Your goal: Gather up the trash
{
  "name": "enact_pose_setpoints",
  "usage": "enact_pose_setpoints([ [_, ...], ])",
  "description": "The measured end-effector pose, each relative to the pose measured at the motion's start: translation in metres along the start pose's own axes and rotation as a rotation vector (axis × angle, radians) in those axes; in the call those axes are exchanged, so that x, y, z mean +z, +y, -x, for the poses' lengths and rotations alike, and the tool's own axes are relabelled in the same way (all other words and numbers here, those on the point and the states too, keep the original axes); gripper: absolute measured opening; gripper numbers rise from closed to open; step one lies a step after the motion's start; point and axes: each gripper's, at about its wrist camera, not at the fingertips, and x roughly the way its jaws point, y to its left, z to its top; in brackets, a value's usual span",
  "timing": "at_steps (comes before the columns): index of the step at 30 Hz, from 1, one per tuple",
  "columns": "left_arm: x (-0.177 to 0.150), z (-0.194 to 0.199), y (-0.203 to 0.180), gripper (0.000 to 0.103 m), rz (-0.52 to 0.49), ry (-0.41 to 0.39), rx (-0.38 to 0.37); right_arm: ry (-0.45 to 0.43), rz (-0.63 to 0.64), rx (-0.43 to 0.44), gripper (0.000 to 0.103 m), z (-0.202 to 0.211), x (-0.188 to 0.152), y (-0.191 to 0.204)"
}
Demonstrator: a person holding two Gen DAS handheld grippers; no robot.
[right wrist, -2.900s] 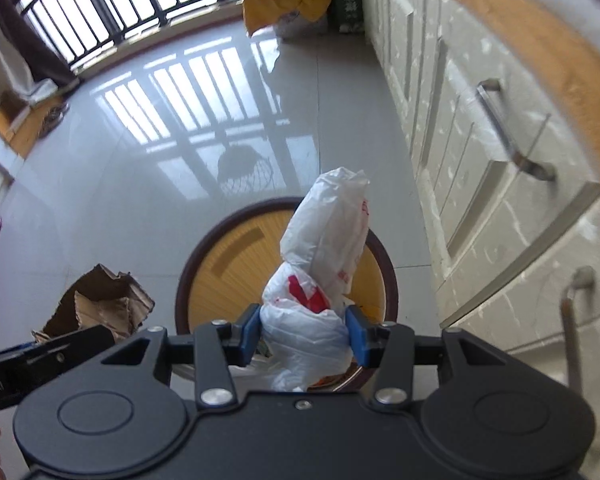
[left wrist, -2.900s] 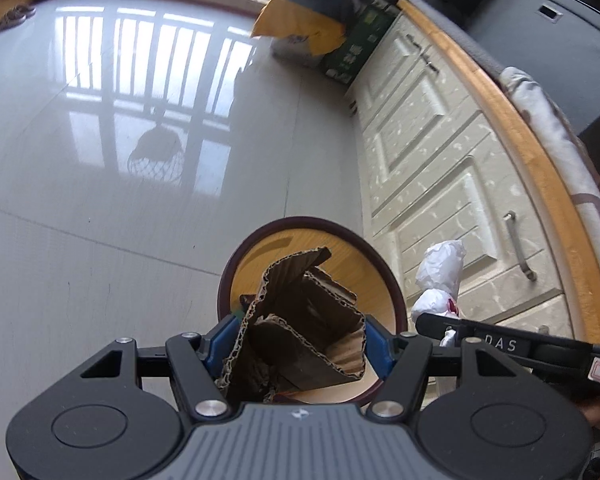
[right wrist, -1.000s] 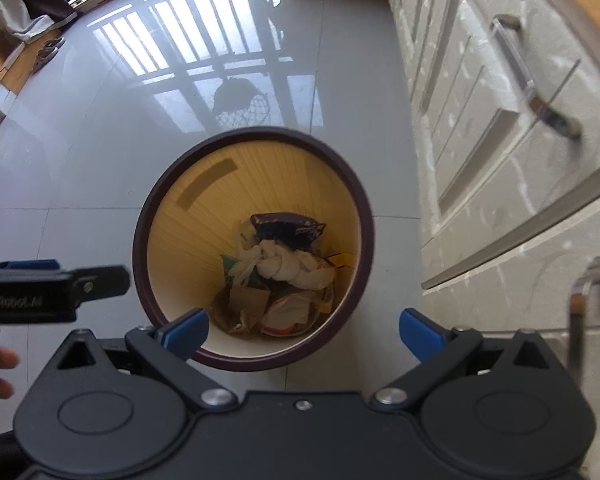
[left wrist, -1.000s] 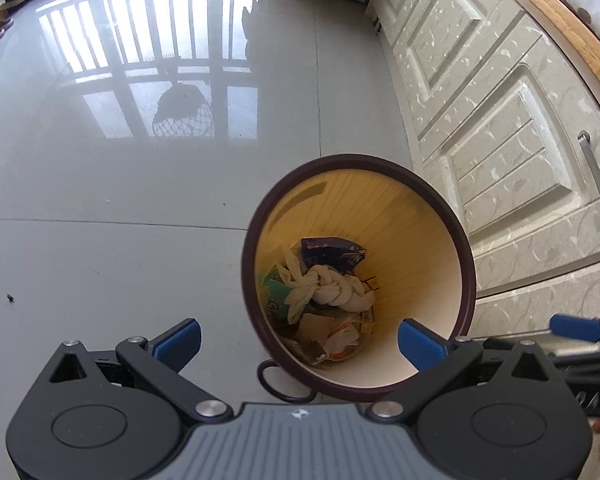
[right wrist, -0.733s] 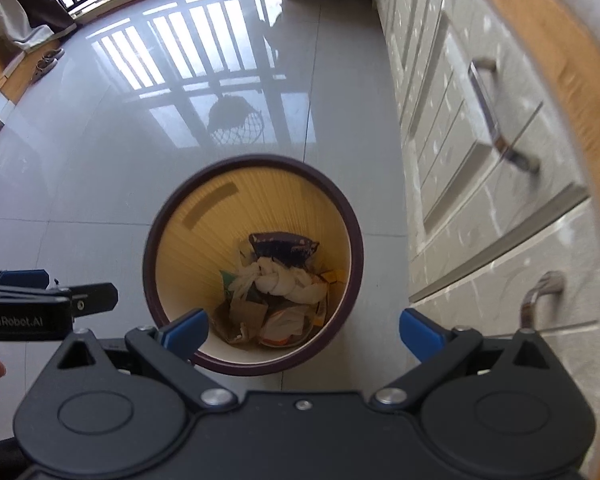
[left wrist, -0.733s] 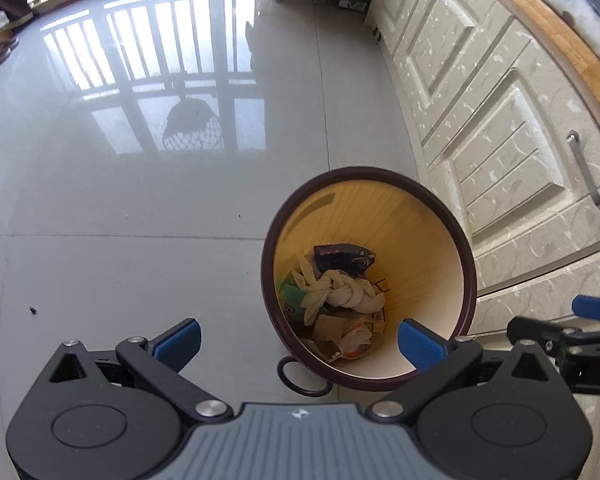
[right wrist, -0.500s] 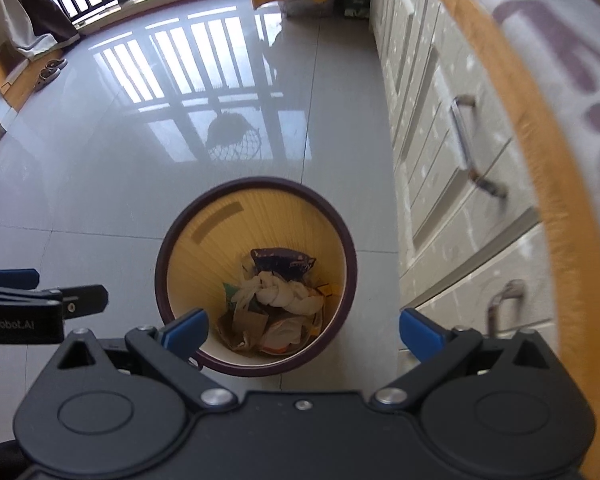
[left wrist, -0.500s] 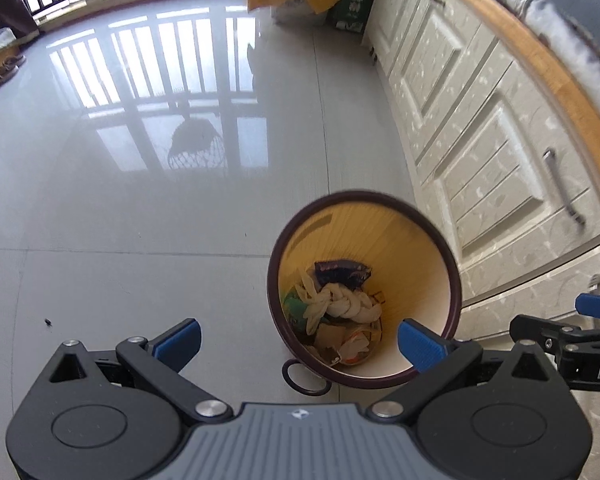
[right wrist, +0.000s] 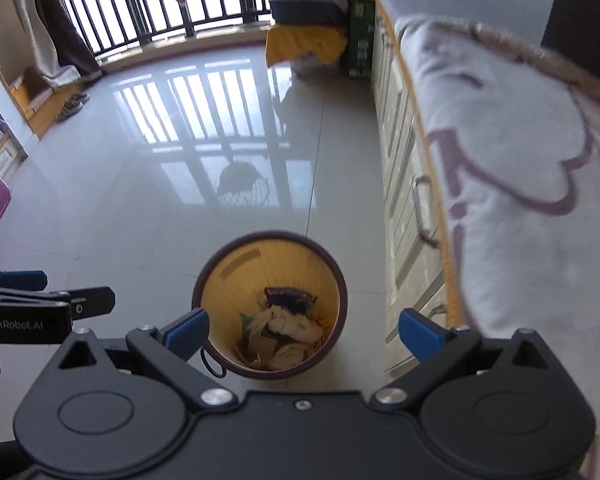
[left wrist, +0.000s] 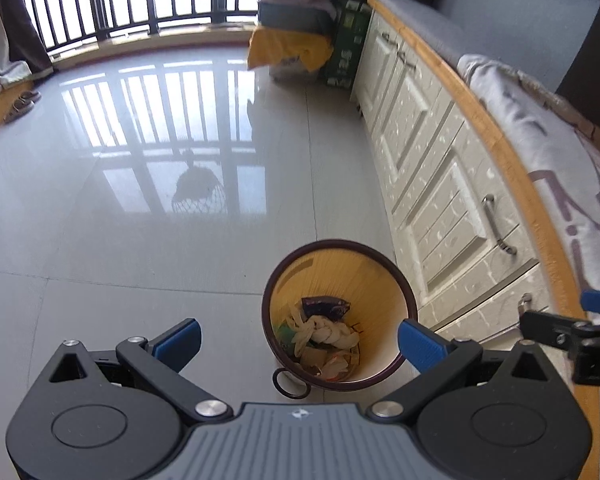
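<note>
Left tool [right wrist: 40, 300] side reads "GenRobot.AI"

Round brown-rimmed bin [left wrist: 396, 276], upright on the floor, crumpled trash [left wrist: 324, 336] inside (paper, wrappers)

Both grippers are now standing wide apart and empty: the left gripper [left wrist: 298, 338] is no longer clamping the cardboard, and the right gripper [right wrist: 302, 330] is no longer clamping the white plastic bag. Both are rising away from the bin [left wrist: 396, 276], which is looking smaller, with more floor [left wrist: 140, 208] showing around it.
</note>
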Motion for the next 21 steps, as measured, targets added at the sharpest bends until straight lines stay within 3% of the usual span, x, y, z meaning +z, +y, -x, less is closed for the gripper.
enact_pose_setpoints([
  [8,-0.009,0.055,-0.012,0.103,-0.032,-0.088,0.008,-0.089,0.004,-0.041,0.103,0.057,-0.009,-0.008],
  [21,-0.044,0.119,-0.032,0.103,-0.091,-0.238,-0.005,-0.202,-0.033,-0.075,0.103,0.117,-0.053,-0.029],
])
